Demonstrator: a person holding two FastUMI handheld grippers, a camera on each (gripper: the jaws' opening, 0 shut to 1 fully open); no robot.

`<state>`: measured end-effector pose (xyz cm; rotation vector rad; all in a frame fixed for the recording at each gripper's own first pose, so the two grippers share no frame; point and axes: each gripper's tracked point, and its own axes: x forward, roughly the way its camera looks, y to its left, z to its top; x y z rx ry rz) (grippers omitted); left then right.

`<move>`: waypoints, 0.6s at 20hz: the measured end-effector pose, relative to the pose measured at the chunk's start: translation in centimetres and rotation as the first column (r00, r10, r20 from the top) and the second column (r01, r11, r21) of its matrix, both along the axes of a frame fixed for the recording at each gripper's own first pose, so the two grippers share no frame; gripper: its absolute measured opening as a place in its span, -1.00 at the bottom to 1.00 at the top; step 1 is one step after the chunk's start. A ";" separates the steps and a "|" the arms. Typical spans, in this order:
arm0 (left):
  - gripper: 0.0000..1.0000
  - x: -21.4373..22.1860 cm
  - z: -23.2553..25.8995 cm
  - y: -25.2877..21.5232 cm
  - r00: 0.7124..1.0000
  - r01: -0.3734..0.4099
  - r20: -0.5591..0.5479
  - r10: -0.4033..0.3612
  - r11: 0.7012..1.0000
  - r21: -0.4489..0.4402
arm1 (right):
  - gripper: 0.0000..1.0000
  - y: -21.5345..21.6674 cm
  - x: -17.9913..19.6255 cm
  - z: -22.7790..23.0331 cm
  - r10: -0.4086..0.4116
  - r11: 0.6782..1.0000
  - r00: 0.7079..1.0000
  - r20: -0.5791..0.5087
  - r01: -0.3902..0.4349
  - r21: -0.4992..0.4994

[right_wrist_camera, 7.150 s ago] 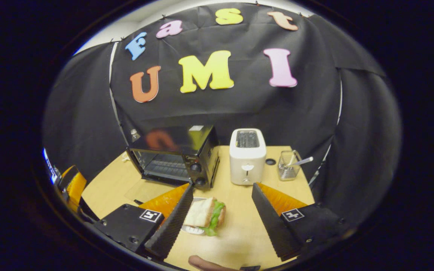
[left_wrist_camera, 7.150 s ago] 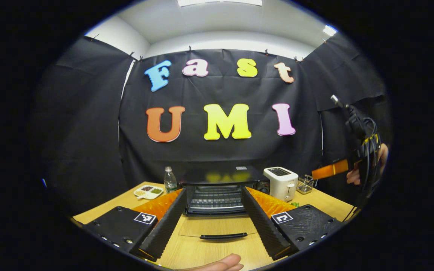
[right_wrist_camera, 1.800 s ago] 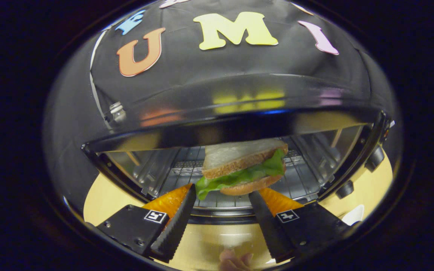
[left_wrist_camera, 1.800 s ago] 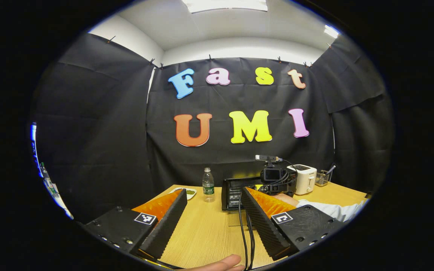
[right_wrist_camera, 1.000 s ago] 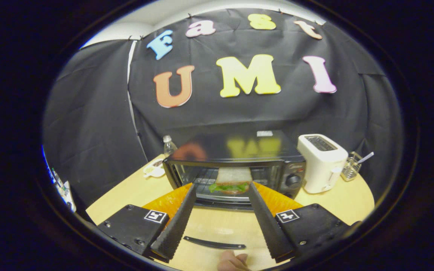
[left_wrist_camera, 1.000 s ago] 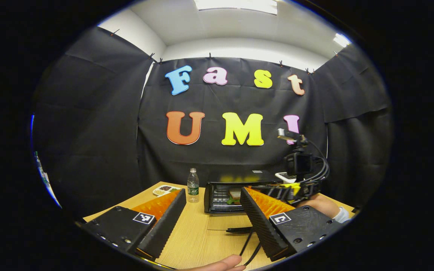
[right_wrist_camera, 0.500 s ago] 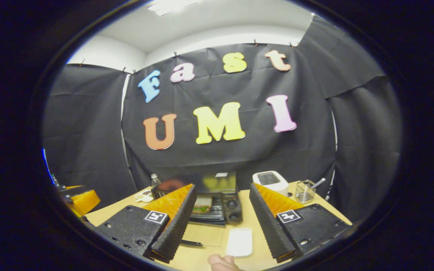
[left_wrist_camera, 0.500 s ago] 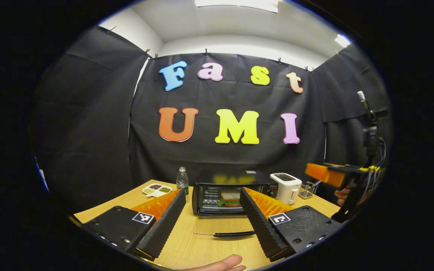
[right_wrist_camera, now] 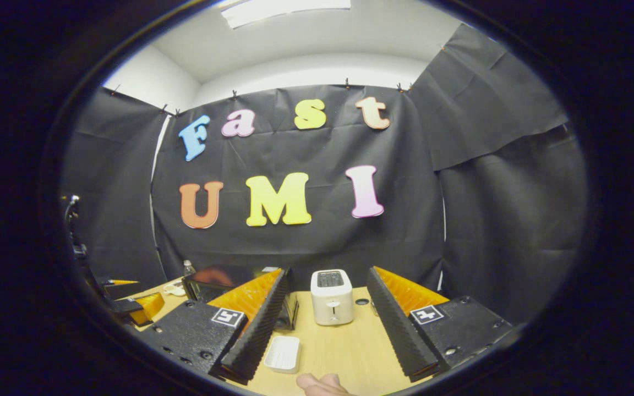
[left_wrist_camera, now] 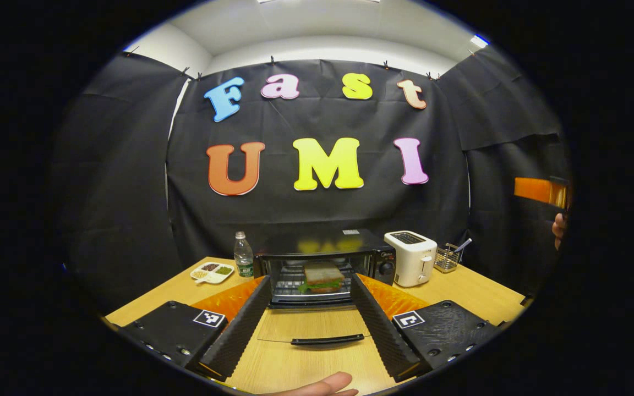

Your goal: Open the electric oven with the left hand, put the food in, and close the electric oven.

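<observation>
Looking at the big change: the sandwich [left_wrist_camera: 322,276] is now inside the electric oven [left_wrist_camera: 322,269], on the rack, and a moment ago the right gripper was right at the oven mouth with it.
Tabletop [left_wrist_camera: 482,294]: it carries the oven in the middle and far, a white toaster [left_wrist_camera: 411,265] to its right, a bottle [left_wrist_camera: 243,262] to its left.
Oven door [left_wrist_camera: 317,330]: folded down flat toward the near side, its dark handle [left_wrist_camera: 327,340] between the left gripper's fingers but not touched.
Left gripper [left_wrist_camera: 310,319]: wide, holding nothing, now facing the oven straight on.
Right gripper [right_wrist_camera: 328,319]: wide, holding nothing, has pulled back and turned toward the toaster; the white plate [right_wrist_camera: 282,353] below it has no food on it.
What this means: the food is in, so I think only closing the door is left.
Next: the left gripper probably needs to go under the handle and lift the door up.
</observation>
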<state>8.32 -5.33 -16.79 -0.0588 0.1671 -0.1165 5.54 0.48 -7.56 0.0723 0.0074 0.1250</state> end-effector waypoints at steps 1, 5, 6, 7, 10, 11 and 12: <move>0.89 0.2 -1.1 -0.5 1.000 0.008 -0.023 -0.008 1.000 0.006 | 0.89 -0.6 -0.1 0.6 -0.007 1.000 1.000 0.008 0.007 -0.007; 0.90 1.0 -5.8 -2.7 0.991 0.042 -0.128 -0.040 0.999 0.009 | 0.90 -1.8 -1.3 1.7 -0.026 0.999 0.999 0.027 0.027 -0.038; 0.67 1.3 -6.8 -3.1 0.987 0.047 -0.152 -0.045 0.999 0.012 | 0.90 -1.8 -1.7 1.8 -0.022 0.999 0.999 0.030 0.023 -0.043; 0.91 1.3 -7.8 -3.4 0.983 0.051 -0.175 -0.046 0.999 0.019 | 0.91 -1.7 -1.9 2.0 -0.018 0.999 0.999 0.033 0.019 -0.038; 0.94 1.6 -10.9 -4.1 0.971 0.062 -0.234 -0.054 0.998 0.030 | 0.92 -1.6 -2.5 2.0 -0.007 1.000 1.000 0.031 0.008 -0.013; 0.92 1.5 -11.9 -4.3 0.965 0.066 -0.256 -0.056 0.997 0.029 | 0.93 -1.6 -2.6 1.9 -0.002 1.000 0.999 0.033 0.002 -0.013; 0.92 1.5 -13.1 -4.6 0.958 0.071 -0.280 -0.062 0.997 0.021 | 0.94 -1.5 -2.5 1.7 -0.002 1.000 0.999 0.034 0.003 -0.016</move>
